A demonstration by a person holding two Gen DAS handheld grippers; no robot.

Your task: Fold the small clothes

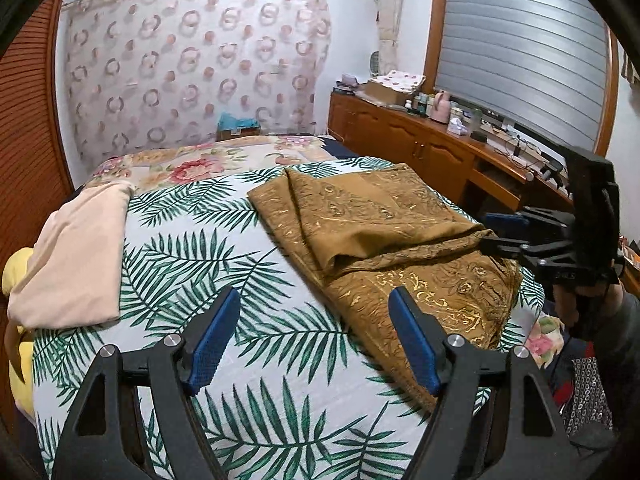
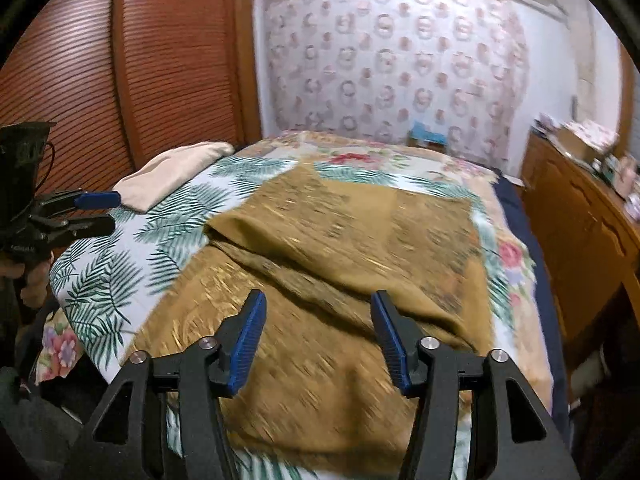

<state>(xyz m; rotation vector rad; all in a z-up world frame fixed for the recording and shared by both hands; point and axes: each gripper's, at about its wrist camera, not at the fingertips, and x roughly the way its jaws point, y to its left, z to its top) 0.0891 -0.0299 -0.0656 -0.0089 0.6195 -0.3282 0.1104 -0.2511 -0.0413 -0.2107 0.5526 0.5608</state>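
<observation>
Left wrist view: left gripper (image 1: 314,340) hangs over the palm-leaf bedspread (image 1: 248,320), its blue fingers (image 1: 212,344) spread apart with nothing between them; only bedspread shows in the gap.
Right wrist view: right gripper (image 2: 318,342) hangs over the near part of the brown cloth (image 2: 340,248), fingers (image 2: 248,344) spread and released, no fabric pinched; this picture is blurred.
Brown cloth: gold-patterned garment (image 1: 384,232) lies on the right half of the bed, partly folded, an upper layer doubled back over a lower one, with a loose fold edge running across its middle.
Right gripper from the left view: it sits at the right edge of the bed (image 1: 500,232), fingertips at the cloth's right edge; whether they touch it I cannot tell.
Left gripper from the right view: seen at the far left (image 2: 100,212), over the bed's left edge, well apart from the brown cloth.
Cream cloth (image 1: 72,256): folded, on the left side of the bed.
Wooden cabinet (image 1: 420,148): along the right wall, cluttered on top.
</observation>
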